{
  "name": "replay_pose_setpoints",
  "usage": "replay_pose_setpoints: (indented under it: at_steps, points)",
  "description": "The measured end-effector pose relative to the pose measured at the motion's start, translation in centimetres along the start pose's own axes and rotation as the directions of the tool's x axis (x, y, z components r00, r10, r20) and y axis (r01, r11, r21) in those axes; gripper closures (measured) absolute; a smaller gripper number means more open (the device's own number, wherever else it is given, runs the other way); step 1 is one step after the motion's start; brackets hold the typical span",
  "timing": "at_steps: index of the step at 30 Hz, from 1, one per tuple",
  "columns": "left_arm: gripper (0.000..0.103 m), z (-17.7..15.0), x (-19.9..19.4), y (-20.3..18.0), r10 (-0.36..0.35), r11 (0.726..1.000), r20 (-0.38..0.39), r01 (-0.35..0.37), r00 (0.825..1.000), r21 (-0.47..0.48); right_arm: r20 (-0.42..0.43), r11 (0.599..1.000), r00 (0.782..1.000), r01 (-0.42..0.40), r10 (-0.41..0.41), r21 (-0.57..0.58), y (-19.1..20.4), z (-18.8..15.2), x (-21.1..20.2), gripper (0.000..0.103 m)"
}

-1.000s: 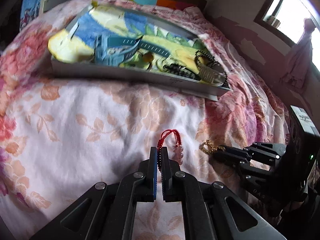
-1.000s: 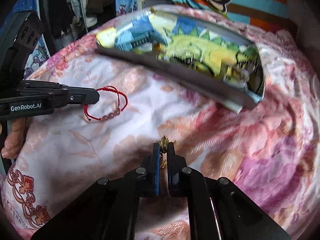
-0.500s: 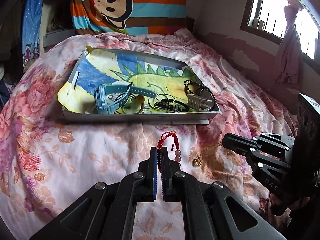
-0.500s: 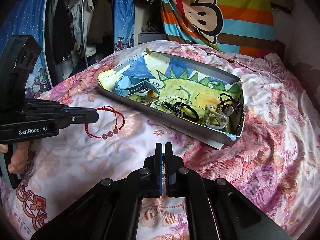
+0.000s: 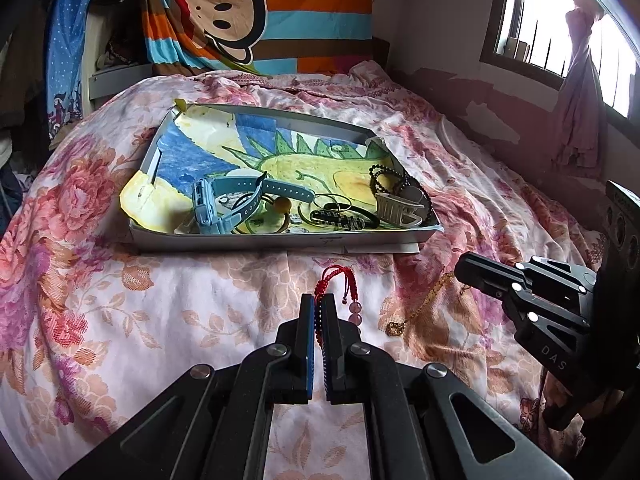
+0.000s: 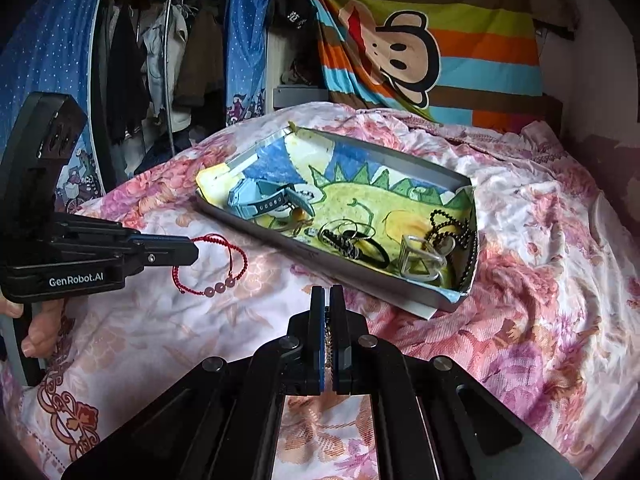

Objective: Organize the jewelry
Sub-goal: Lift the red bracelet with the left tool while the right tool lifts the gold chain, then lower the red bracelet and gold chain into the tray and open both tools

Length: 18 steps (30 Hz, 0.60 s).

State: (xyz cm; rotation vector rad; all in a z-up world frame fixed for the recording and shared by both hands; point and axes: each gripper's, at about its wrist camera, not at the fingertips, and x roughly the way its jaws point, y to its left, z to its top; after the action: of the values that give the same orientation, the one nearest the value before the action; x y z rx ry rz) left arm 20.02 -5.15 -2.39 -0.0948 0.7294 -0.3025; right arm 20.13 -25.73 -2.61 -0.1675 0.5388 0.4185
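Observation:
My left gripper (image 5: 319,300) is shut on a red cord bracelet (image 5: 335,280) with pink beads, held above the floral bedspread; it also shows in the right wrist view (image 6: 224,264) hanging from the left gripper (image 6: 192,249). My right gripper (image 6: 328,294) is shut on a thin gold chain (image 6: 329,344); in the left wrist view the chain (image 5: 416,312) dangles from the right gripper (image 5: 460,270). A grey tray (image 5: 280,240) lined with a dinosaur drawing lies ahead of both, holding a blue watch (image 5: 224,204), black hair ties (image 5: 340,218), a clear hair clip (image 5: 398,208) and a black bead chain (image 5: 394,178).
The tray also shows in the right wrist view (image 6: 360,280). A monkey-print striped blanket (image 5: 260,12) hangs at the bed's head. A clothes rack (image 6: 152,60) stands on the left. A window (image 5: 560,20) and wall are on the right.
Both grippers have lifted off the bedspread and pulled back with their jewelry. The gold chain now hangs from the right gripper, and the tray appears farther and lower in view.

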Motion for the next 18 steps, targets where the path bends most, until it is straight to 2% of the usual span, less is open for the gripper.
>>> replay_pose_setpoints:
  at_steps: [6,11,18]
  points:
    - [0.1,0.1,0.0,-0.1,0.004,1.0,0.005,-0.004,1.0,0.004,0.035,1.0,0.999,0.003,-0.003,0.004,-0.3,1.4,-0.7,0.101]
    - [0.1,0.8,-0.3,-0.1,0.002,1.0,0.016,-0.002,1.0,-0.002,0.105,1.0,0.994,0.009,-0.009,0.006,-0.5,4.0,-1.5,0.101]
    - [0.1,4.7,-1.5,0.9,0.0,0.999,0.099,0.003,0.995,-0.034,0.203,1.0,0.979,0.0,-0.006,0.03,-1.4,8.3,-0.6,0.101]
